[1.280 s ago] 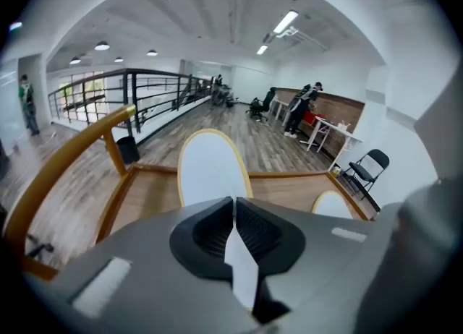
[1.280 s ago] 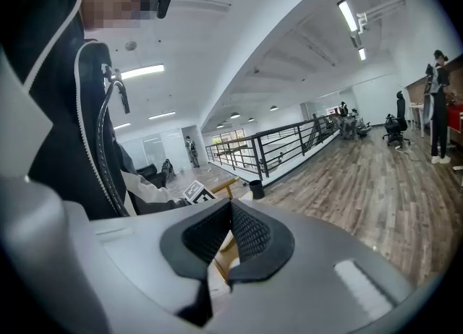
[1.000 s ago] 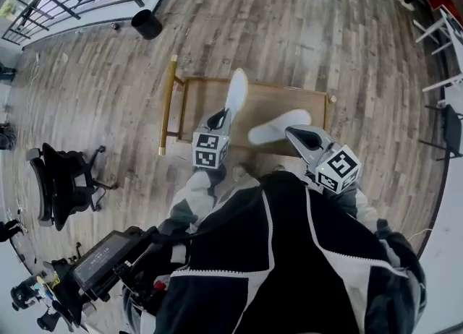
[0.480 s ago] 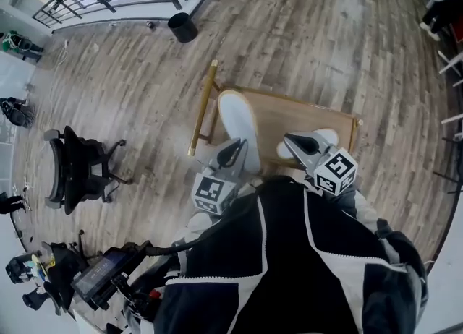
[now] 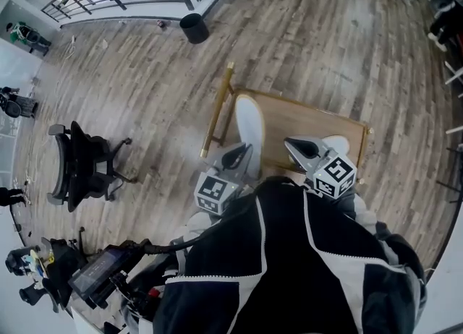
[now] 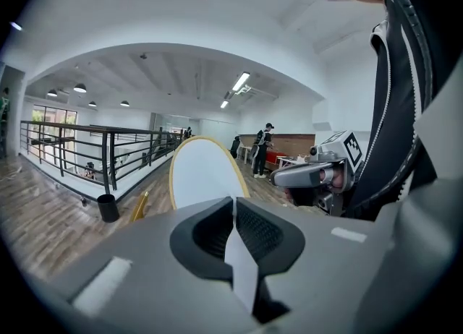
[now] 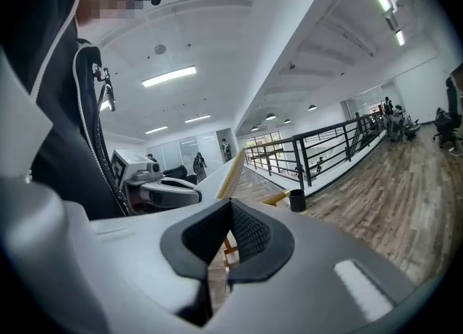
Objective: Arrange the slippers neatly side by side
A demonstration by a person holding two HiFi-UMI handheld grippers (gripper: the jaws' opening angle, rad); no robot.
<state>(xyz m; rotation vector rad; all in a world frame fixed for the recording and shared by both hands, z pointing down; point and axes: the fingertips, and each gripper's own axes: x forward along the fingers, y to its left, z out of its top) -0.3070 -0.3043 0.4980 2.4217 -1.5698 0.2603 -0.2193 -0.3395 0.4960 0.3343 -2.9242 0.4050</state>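
- Holding 1 white slipper (image 5: 249, 126) by a thin edge, the left gripper (image 5: 237, 155) has it raised over the low table (image 5: 304, 112).
- The right gripper (image 5: 295, 144) is closed too, apparently pinching the other slipper (image 5: 338, 143).
- Neither appears set down; placing the 2 side by side remains.

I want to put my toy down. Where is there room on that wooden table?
Free: the table middle, between left slipper and right slipper. Crowded: the near edge, where the left tool and right tool grip them.

No words, numbers or brand names can be read anywhere. The left marker cube (image 5: 215, 194) and the right marker cube (image 5: 335, 176) bear only black-and-white square patterns.
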